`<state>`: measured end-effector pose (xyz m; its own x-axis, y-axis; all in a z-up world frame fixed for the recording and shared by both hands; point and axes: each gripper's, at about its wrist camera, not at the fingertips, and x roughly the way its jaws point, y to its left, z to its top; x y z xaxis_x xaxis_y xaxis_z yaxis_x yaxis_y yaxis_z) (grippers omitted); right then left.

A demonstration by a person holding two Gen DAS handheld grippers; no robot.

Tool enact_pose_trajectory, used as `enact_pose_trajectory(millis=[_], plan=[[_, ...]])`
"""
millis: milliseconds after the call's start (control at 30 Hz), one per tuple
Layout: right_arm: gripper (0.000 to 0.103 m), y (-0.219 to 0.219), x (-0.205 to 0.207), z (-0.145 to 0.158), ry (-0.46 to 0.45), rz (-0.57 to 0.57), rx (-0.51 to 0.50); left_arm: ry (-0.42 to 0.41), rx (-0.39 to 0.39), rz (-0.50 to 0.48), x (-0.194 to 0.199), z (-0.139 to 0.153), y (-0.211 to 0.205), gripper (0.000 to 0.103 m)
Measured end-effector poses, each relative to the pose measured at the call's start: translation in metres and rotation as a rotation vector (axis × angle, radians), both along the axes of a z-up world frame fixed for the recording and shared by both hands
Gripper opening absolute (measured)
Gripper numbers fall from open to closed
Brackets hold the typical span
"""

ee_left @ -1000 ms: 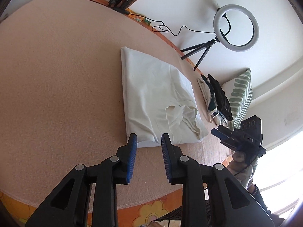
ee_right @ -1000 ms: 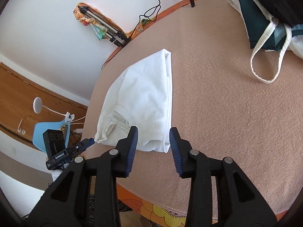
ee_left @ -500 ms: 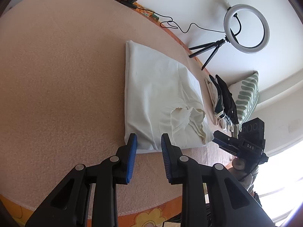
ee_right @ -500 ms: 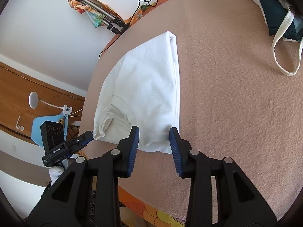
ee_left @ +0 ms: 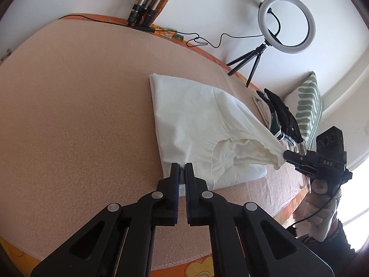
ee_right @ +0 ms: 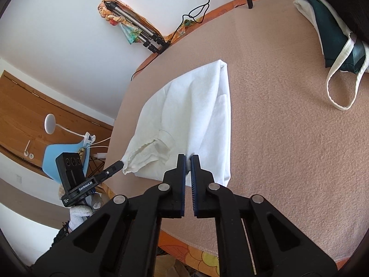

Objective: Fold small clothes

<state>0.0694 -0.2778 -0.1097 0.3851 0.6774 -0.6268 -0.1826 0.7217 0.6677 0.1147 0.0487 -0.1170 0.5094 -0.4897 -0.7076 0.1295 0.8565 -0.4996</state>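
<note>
Both sets of jaws pinch the near hem of the folded white T-shirt: the left gripper at one corner, the right gripper at the other. Beyond them the shirt lies on the peach blanket; farther off, a ring light.

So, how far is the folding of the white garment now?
Done: the white garment already lies folded into a narrow panel on the pink blanket. In hand: the left gripper and the right gripper are each shut on its near edge, at the two near corners. Left: probably carrying that edge over to the far end; other clothes wait in a pile.
</note>
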Motion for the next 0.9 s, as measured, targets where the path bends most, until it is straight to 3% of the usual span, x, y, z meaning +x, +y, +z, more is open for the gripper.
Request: enact_pose_trajectory(millis=[133, 400, 567, 700, 900], plan=[[0.006, 0.003, 0.004, -0.015, 0.038, -0.017, -0.105, 0.047, 0.029, -0.011, 0.001, -0.018, -0.002, 0.003], [0.006, 0.011, 0.006, -0.026, 0.033, 0.009, -0.224, 0.023, 0.068, -0.037, -0.005, -0.010, -0.006, 0.004], [0.006, 0.007, 0.007, -0.021, 0.017, 0.002, -0.334, -0.012, 0.135, -0.048, -0.017, 0.002, -0.004, 0.004], [0.006, 0.000, 0.006, 0.001, -0.066, -0.043, -0.360, -0.074, 0.141, -0.032, -0.017, 0.017, -0.003, 0.006], [0.007, 0.029, 0.017, 0.036, -0.215, 0.008, -0.314, -0.112, 0.119, -0.077, 0.005, 0.029, -0.025, 0.006]])
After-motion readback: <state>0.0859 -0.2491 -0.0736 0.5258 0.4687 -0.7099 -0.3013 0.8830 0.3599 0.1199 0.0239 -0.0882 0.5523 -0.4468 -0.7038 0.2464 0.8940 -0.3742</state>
